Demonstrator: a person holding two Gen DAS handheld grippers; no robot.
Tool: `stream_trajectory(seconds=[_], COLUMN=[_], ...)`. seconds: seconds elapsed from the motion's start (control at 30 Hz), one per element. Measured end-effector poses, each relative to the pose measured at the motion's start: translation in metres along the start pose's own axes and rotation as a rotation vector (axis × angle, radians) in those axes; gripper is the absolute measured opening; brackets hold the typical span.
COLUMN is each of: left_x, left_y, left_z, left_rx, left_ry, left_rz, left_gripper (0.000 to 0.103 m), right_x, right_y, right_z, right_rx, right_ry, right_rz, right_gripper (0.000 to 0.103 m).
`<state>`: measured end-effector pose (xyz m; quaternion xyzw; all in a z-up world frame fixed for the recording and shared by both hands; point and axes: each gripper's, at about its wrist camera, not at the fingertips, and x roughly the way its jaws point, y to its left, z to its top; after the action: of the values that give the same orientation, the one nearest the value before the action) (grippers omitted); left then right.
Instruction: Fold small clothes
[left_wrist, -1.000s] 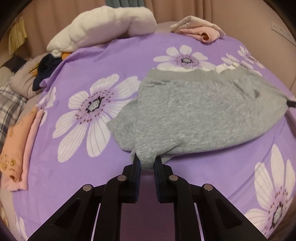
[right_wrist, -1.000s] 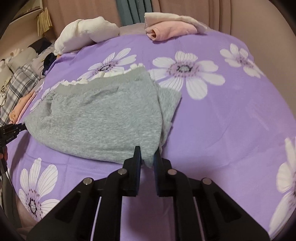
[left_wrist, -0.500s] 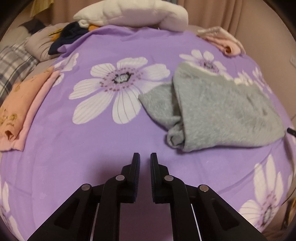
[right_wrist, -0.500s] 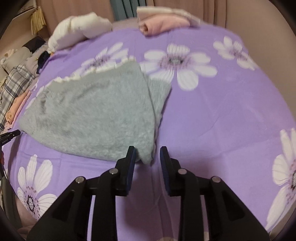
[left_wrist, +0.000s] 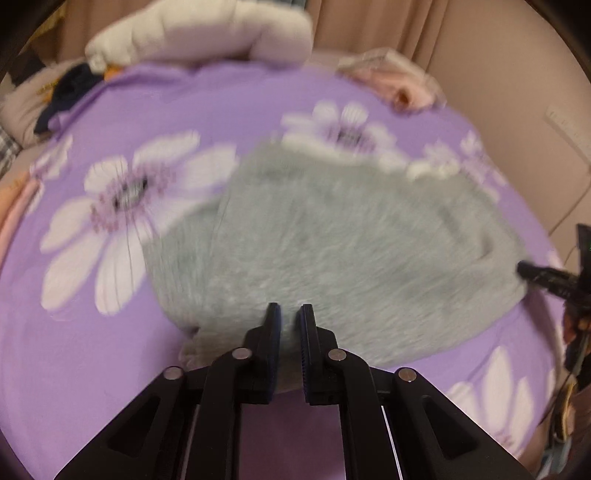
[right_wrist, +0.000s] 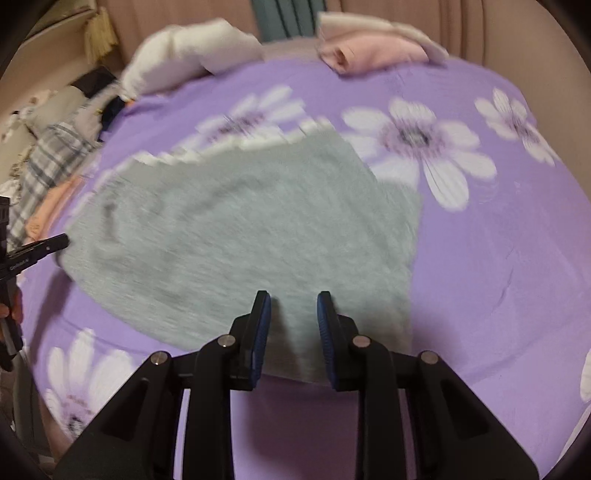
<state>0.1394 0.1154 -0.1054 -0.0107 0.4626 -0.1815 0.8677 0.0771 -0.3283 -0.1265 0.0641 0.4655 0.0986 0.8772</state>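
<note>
**On the purple bed: regrip the near hem for the next fold**

Across the flowered purple bedsheet (left_wrist: 229, 110) lies the grey garment (left_wrist: 351, 251), spread flat with its white-frilled edge on the far side and a second layer showing at its left. Both views are blurred, so fine creases cannot be read.

The left gripper (left_wrist: 289, 314) hangs over the near edge of the garment, left of centre, with its jaws drawn close together; cloth shows behind the narrow gap, but I cannot tell whether any is pinched. The right gripper (right_wrist: 293, 301) sits over the near right part of the garment (right_wrist: 240, 236) with its jaws standing moderately apart and closing; grey cloth lies between them, yet the pads do not appear to press on it.

The step in hand looks like taking hold of the near hem at two places to carry it over toward the frilled edge. To do it well:

- Pick up both layers at each grip, not just the top one.
- Keep the two grips level along the hem, well apart, so the fold line runs straight.
- Lift only enough to clear the bed, then lay the hem down evenly short of the frill.

Folded pink clothes (right_wrist: 373, 51) and a white bundle (right_wrist: 184, 55) rest at the far edge, well clear.
</note>
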Motion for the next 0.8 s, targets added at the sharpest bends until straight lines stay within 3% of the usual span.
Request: stream_trajectory(seconds=[0.13,0.23,0.3,0.37,0.53,0.7,0.73,0.8], left_x=[-0.010,-0.024,-0.031,-0.033,-0.010,0.029,0.037,0.046], left_y=[0.018,0.019,0.016,0.015,0.001,-0.008,-0.009,-0.008], left_z=[-0.004,0.002,0.013,0.028,0.063,0.083,0.084,0.083], left_rx=[-0.067,-0.052,-0.034,-0.051,-0.066,-0.080,-0.081,-0.084], left_ry=[-0.013,-0.009,-0.023,-0.053,-0.091,-0.051,-0.031,0.001], left_rz=[-0.061,-0.049,-0.017,-0.051,-0.102,-0.099,-0.072,-0.040], left_gripper=[0.005,0.006,0.006,0.006,0.006,0.006,0.006,0.006], right_x=[-0.011,-0.021,-0.027,-0.025,0.019,0.060,0.067,0.080], right_y=[-0.018,-0.024,-0.030,-0.034,-0.032,-0.027,-0.029,-0.034], right_z=[-0.004,0.007,0.018,0.035,0.083,0.125,0.131,0.140], right_rx=[0.026,0.040,0.055,0.093,0.148,0.143,0.159,0.183], right_ry=[-0.016,-0.034,-0.074,-0.114,-0.122,-0.096,-0.084,-0.040], right_rz=[0.027,0.010,0.021,0.049,0.082,0.074,0.088,0.102], right_gripper=[0.020,0.026,0.048,0.060,0.060,0.056,0.053,0.030])
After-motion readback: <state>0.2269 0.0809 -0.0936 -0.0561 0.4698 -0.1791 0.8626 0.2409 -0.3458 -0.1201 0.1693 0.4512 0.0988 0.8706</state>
